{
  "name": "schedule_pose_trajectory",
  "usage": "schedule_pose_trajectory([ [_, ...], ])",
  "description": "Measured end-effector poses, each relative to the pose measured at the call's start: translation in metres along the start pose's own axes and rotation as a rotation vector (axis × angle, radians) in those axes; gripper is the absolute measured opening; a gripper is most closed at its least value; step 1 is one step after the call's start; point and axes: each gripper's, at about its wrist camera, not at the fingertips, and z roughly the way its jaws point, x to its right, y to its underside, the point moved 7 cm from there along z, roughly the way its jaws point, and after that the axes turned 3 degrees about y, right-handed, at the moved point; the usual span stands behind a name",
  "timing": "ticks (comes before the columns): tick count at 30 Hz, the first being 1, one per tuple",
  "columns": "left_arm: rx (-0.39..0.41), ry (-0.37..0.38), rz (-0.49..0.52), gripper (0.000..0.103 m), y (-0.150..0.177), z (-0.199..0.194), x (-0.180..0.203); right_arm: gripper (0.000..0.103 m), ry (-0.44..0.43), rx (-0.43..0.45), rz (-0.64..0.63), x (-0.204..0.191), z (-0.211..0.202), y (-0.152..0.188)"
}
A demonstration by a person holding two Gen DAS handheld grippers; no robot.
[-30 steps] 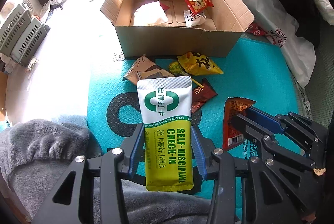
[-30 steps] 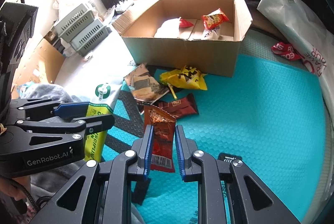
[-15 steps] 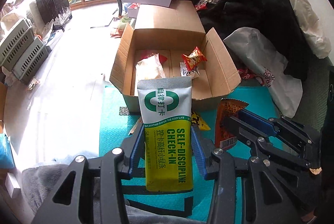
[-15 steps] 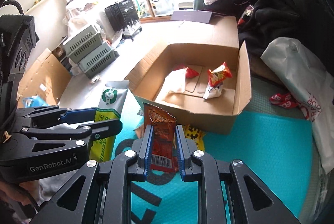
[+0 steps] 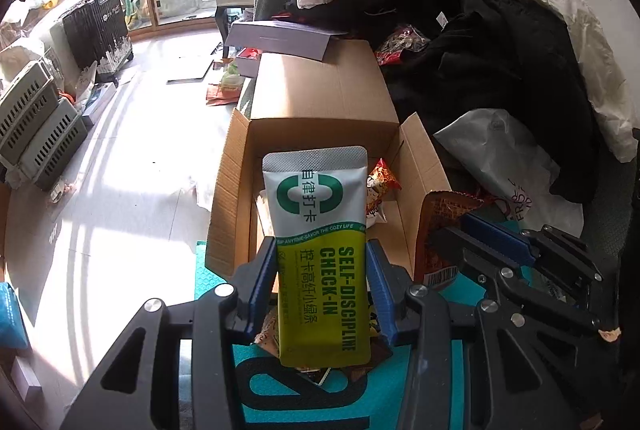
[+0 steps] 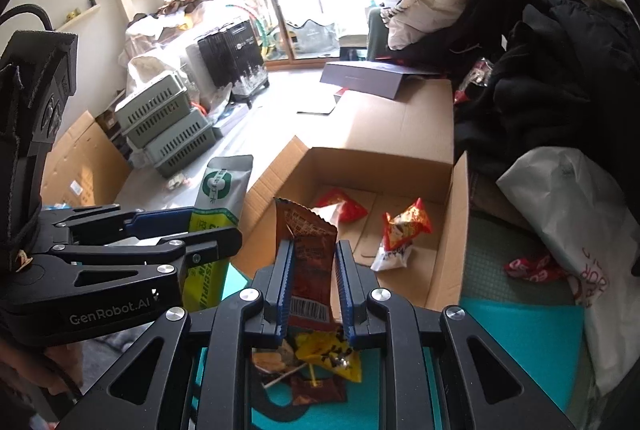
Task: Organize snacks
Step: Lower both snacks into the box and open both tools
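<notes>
Your left claw (image 5: 322, 286) is clamped on the green-and-yellow pouch (image 5: 320, 250), long axis running straight out along the fingers, top end out over the near wall of the cardboard box (image 5: 320, 97). Your right claw (image 6: 312, 286) is pinched tight on the brown snack packet (image 6: 306, 250), also lengthwise, tip just short of the box's near edge. The box opening lies ahead and below both claws; the right one looks nearer to open floor inside. Two red packets (image 6: 402, 230) sit mid-box, with bare cardboard around them. Side flaps stand up left and right, so go in over the near wall. Loose snacks (image 6: 328, 354) lie on the teal mat (image 6: 520, 326) under the claws.
</notes>
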Motion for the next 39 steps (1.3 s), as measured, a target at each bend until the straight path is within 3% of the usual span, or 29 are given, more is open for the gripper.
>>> schedule_pose_trajectory([
  [18, -0.042, -0.018, 0.055, 0.043, -0.060, 0.098, -0.015, 0.020, 0.095, -0.031, 0.019, 0.056, 0.090, -0.046],
  [26, -0.070, -0.029, 0.079, 0.045, -0.063, 0.129, -0.019, 0.021, 0.129, -0.067, 0.037, 0.067, 0.121, -0.048],
  [35, -0.080, -0.083, 0.103, 0.047, -0.059, 0.135, -0.023, 0.021, 0.162, -0.116, 0.045, 0.069, 0.137, -0.042],
  [39, -0.091, -0.124, 0.089, 0.047, -0.059, 0.134, -0.031, 0.047, 0.194, -0.125, 0.074, 0.075, 0.134, -0.043],
])
